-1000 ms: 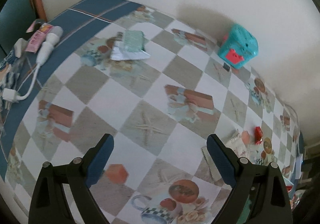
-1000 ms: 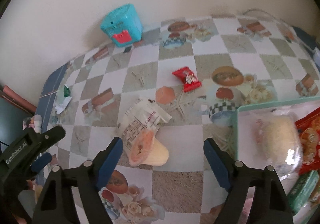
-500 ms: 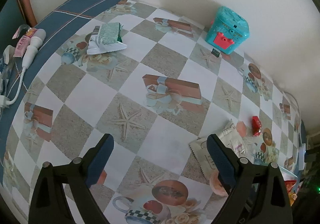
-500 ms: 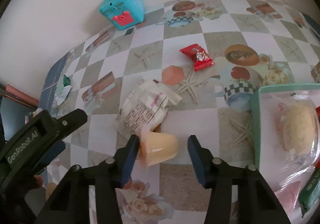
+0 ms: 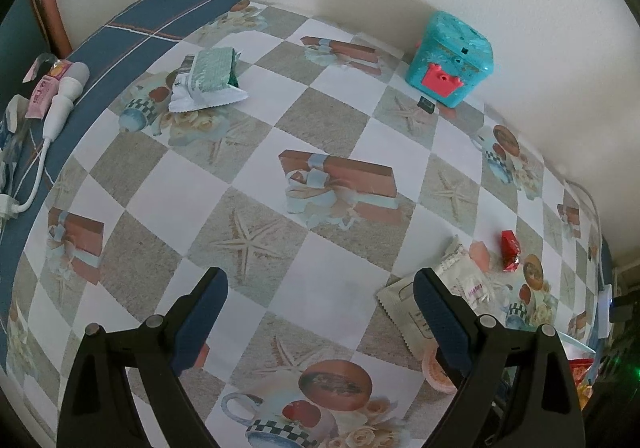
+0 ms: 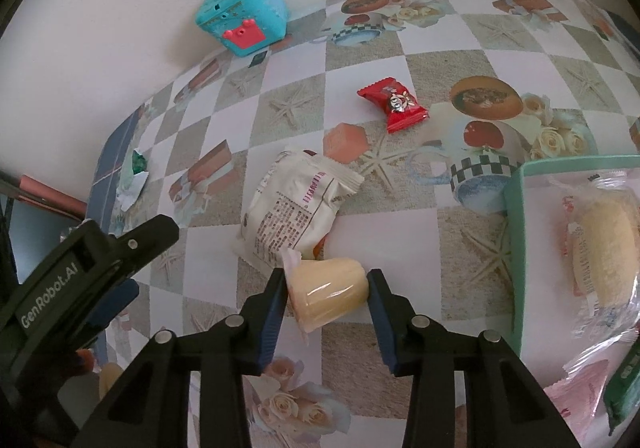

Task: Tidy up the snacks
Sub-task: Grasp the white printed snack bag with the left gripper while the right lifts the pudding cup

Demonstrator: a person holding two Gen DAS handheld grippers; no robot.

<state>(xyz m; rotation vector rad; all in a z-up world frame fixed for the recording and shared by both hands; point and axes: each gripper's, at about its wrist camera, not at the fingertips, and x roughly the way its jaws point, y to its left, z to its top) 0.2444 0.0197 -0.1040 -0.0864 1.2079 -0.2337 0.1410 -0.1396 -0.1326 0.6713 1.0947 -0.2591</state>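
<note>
The small yellow jelly cup (image 6: 328,294) is being squeezed on the table by the closing right gripper (image 6: 327,288), beside the green tray (image 6: 514,232). The left gripper (image 5: 318,304) is being held wide open, with nothing in it.

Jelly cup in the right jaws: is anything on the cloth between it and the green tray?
Nothing visible does. The jelly cup sits between the closing jaws of the right gripper, and only bare tablecloth lies between it and the near wall of the green tray. The white packet lies on the far side, away from the tray.
</note>
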